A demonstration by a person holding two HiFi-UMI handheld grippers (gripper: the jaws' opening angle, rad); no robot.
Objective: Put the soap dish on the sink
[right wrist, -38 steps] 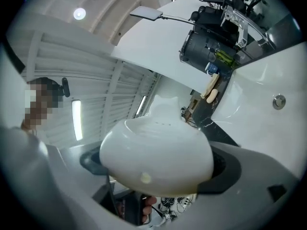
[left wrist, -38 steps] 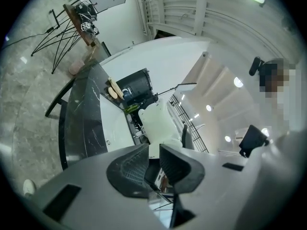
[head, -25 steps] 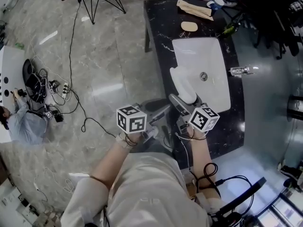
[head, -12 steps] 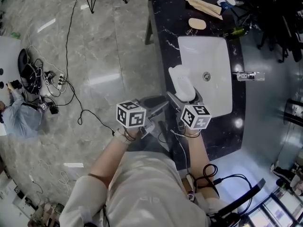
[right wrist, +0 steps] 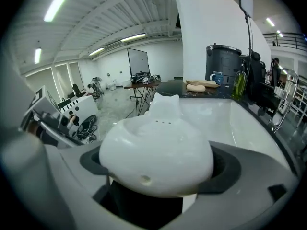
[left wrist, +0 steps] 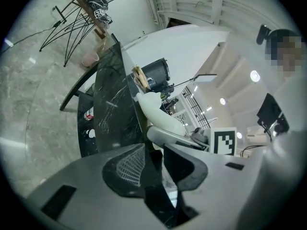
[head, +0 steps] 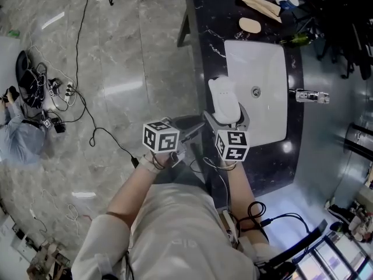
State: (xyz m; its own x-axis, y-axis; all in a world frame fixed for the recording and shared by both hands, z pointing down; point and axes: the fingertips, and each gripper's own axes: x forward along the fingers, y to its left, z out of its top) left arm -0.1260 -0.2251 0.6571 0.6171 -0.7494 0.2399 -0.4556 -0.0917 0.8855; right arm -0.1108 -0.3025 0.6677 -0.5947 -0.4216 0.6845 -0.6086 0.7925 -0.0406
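At the far left of the head view a person sits on the grey marble floor next to a tangle of cables. Toward the middle, the left gripper is held out just beside the left edge of the black worktop. In the left gripper view its jaws stand a narrow gap apart. Nothing is between them, and only the dark edge of the worktop shows through the gap.

Just to its right, the right gripper is clamped on the white soap dish. In the right gripper view its two pads press against the dish's opposite sides, and the rounded near end of the dish fills the space between them. The dish points away from the person and lies along the left rim of the white sink, partly over the basin and partly over the strip of worktop beside it. Whether it rests on the rim or hangs just above it cannot be told. The drain sits in the middle of the basin, just right of the dish.

Beyond the far end of the sink, an oval tan bar of soap lies on the worktop. Farther back are a long tan object and a blue-and-white mug. A green bottle lies near the sink's far right corner. On the worktop at the right side of the sink stands a chrome tap.
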